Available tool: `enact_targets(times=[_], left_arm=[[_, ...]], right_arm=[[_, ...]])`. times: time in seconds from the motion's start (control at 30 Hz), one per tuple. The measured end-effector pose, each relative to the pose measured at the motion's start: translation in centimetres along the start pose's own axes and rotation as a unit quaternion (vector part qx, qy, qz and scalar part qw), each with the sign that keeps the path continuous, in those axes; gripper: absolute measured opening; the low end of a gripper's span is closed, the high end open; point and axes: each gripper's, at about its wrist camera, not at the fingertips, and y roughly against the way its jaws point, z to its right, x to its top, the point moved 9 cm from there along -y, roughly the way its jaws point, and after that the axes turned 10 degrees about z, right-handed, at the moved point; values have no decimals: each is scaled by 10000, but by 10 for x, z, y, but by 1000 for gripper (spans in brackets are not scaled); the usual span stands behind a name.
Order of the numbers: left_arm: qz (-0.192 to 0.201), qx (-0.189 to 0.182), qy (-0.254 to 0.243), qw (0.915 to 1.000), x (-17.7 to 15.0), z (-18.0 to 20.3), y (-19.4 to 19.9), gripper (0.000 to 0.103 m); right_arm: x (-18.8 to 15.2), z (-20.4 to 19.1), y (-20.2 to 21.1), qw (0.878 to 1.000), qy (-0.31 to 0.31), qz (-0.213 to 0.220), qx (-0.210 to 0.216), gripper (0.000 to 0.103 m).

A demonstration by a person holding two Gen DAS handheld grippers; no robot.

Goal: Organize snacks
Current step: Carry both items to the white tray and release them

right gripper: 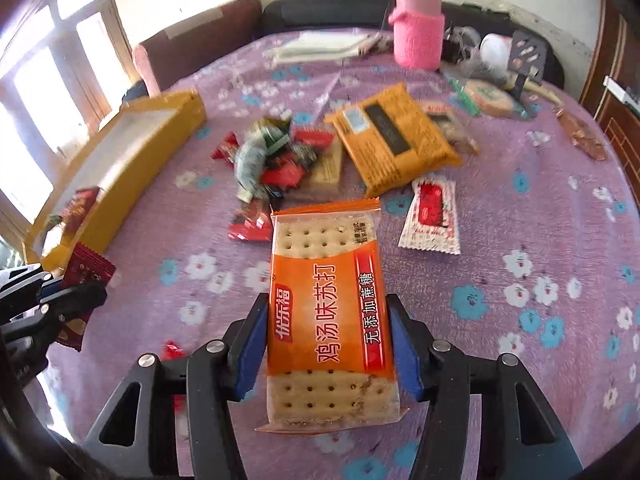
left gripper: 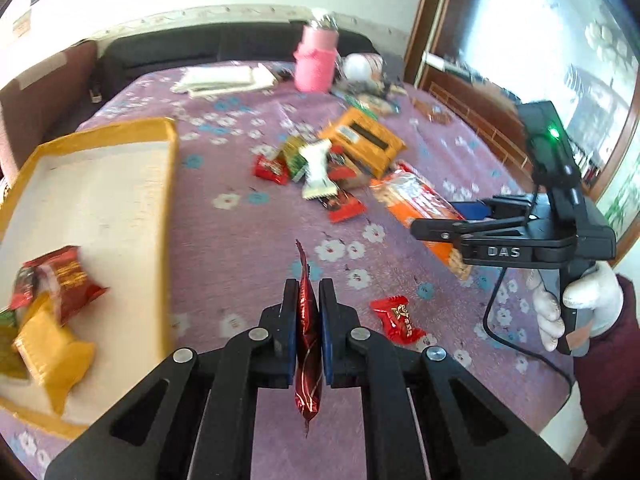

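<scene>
1. the left tool [left gripper: 307, 320] is clamped on a dark red snack packet [left gripper: 307, 360], gripped edge-on so the packet stands upright between the blue pads [left gripper: 326, 340].
2. the right tool [right gripper: 328, 344] is closed on an orange soda cracker pack [right gripper: 326, 316], squeezing it by its long sides, printed face up, raised above the surface [right gripper: 520, 208].
3. in the left wrist view the right tool [left gripper: 432, 229] shows at the right, held by a white-gloved hand [left gripper: 576, 304], with the same cracker pack [left gripper: 416, 200] in its grip.
4. left of the left tool lies a yellow-rimmed tray [left gripper: 170, 184] on the surface, holding a red packet [left gripper: 60, 280] and a yellow packet [left gripper: 52, 356] near its close end.
5. a small bright red candy [left gripper: 398, 318] lies on the purple floral cloth [left gripper: 248, 248], just to the right of the left tool.
6. further out sits a loose pile of small wrapped snacks [right gripper: 280, 160], and beside it a large orange-yellow packet [right gripper: 394, 140].
7. a white and red sachet [right gripper: 432, 216] lies flat to the right of the cracker pack, apart from it.
8. at the far edge stands a pink-sleeved bottle [right gripper: 418, 28], with folded white papers [right gripper: 320, 48] to its left.
</scene>
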Motion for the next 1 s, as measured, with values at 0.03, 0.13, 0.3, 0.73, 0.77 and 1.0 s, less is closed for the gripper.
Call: enact_targets(times=[0.03, 0.13, 0.3, 0.73, 0.77, 1.0], left_arm=[[114, 53, 34, 9999, 4, -5, 9, 7], [374, 149, 189, 9990, 14, -22, 30, 7], [698, 578, 499, 9946, 36, -72, 54, 7], [461, 1175, 1327, 9831, 51, -197, 30, 7], [425, 1185, 1414, 9819, 50, -205, 27, 7], [97, 1287, 1976, 9717, 30, -247, -2, 8]], right_arm=[[3, -4, 6, 9999, -5, 95, 39, 57], [15, -20, 23, 9994, 119, 309, 90, 57], [40, -61, 38, 9975, 246, 470, 470, 57], [101, -204, -9, 9865, 212, 342, 1588, 56], [103, -213, -16, 9859, 191, 314, 1633, 56], [108, -255, -74, 9859, 282, -19, 1647, 56]])
